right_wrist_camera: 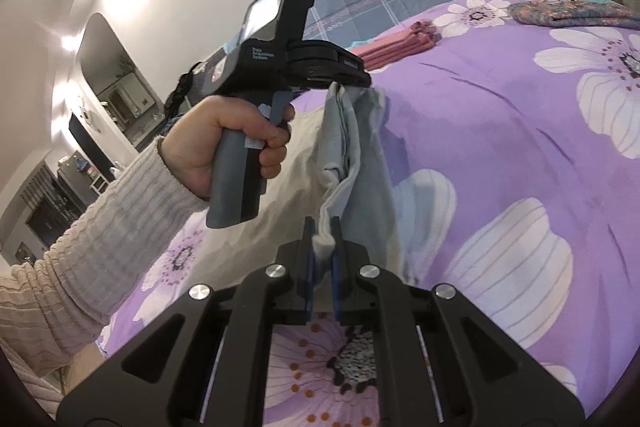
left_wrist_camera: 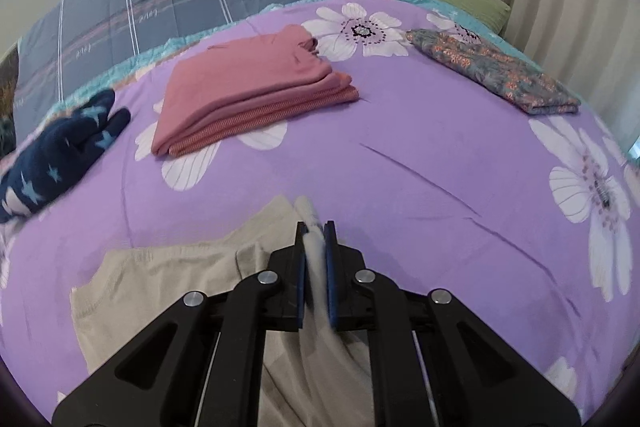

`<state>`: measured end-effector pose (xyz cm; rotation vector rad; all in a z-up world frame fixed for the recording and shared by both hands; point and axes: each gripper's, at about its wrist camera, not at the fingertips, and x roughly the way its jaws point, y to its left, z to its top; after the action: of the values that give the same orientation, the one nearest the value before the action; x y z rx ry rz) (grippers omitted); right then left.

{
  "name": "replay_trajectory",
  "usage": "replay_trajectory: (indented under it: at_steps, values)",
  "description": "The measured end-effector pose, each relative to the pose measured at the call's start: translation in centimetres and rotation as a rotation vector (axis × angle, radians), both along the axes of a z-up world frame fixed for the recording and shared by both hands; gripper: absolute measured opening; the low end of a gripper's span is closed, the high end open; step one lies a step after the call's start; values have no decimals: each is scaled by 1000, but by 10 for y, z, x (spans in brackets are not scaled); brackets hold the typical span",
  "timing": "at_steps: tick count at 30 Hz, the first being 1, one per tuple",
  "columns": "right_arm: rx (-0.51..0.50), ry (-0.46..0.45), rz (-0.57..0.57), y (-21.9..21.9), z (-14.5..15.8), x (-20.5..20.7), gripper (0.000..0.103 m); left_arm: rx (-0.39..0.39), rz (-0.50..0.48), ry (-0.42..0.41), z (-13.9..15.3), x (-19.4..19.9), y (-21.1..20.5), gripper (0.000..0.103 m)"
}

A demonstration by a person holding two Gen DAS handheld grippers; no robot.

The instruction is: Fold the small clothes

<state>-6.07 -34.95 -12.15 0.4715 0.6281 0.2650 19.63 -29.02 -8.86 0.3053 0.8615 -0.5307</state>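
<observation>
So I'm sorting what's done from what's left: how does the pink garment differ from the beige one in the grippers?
The pink garment lies folded in a neat layered stack on the purple bedspread; the beige garment is partly lifted and unfolded. Nothing touches the pink one, while the left gripper and right gripper each pinch an edge of the beige one. Both are plain, unpatterned fabric.

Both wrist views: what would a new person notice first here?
First, the pale beige garment hanging over the purple flowered bedspread, pinched at one edge by the left gripper and at another by the right gripper. Behind it lie a folded pink stack in the middle and a folded floral cloth to the right.
</observation>
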Motion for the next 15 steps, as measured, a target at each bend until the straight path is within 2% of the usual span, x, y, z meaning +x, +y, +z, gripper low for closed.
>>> replay_trajectory:
  at_steps: [6, 8, 9, 10, 15]
  values:
    - [-6, 84, -30, -5, -18, 4, 7, 37, -21, -42, -15, -3, -10, 10]
    - [15, 107, -26, -7, -23, 4, 7, 26, -58, -45, -14, -7, -9, 29]
    - [20, 110, -25, -8, -24, 5, 7, 21, -66, -43, -12, -10, -7, 44]
    - [25, 113, -24, -9, -25, 4, 7, 15, -70, -50, -9, -14, -3, 52]
    - [42, 112, -26, -10, -28, 1, 7, -12, -129, -137, 26, -55, 34, 69]
